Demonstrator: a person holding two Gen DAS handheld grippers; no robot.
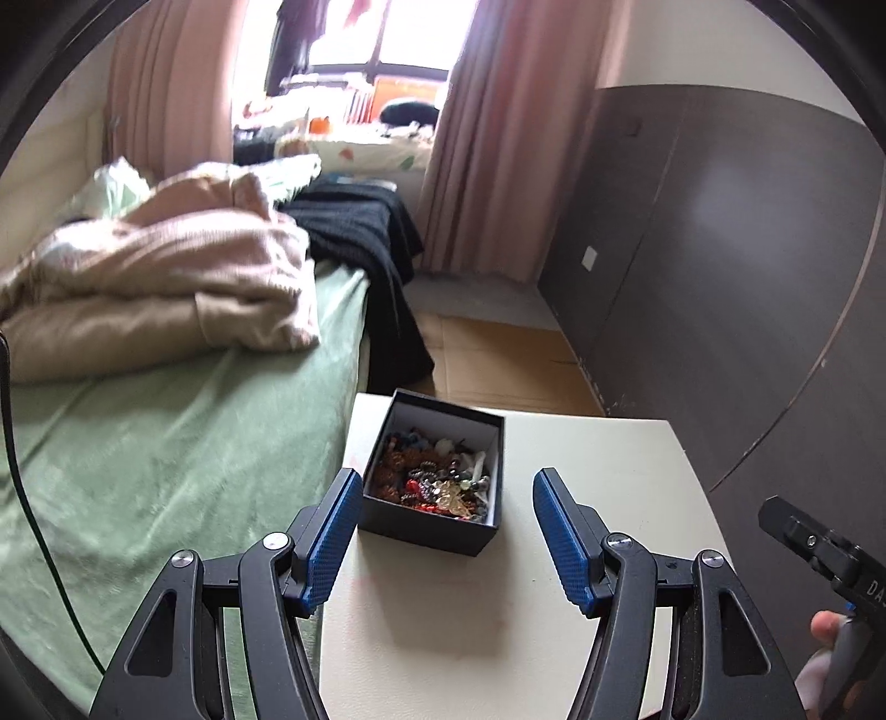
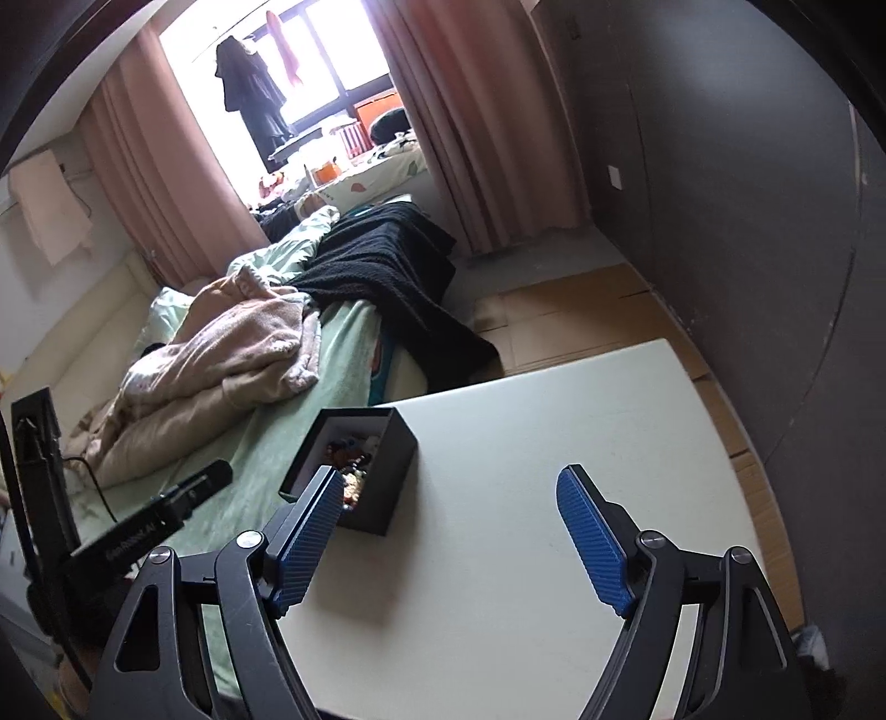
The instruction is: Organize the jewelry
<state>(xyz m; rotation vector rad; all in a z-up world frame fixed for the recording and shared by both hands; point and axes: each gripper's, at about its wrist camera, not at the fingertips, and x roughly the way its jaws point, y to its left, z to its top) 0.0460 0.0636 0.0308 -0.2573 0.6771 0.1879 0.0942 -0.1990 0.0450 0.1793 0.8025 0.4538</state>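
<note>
- Left gripper (image 1: 443, 493): wide open, nothing held, blue pads (image 1: 329, 545) either side of box's near end, not touching.
- Right gripper (image 2: 451, 498): wide open too, empty, above bare table; left pad just in front of box's near corner.
- Box (image 1: 426, 526), black, no lid, on white table (image 1: 598, 498) near its left edge, bed side.
- Jewelry (image 1: 434, 479): mixed beads/rings heaped inside box, red, clear, dark.
- Beyond: bed w/ green sheet (image 1: 166, 454), beige blanket (image 1: 155, 277), black throw (image 1: 365, 232).
- Far: pink curtains (image 1: 487, 138), window (image 1: 410, 39).
</note>
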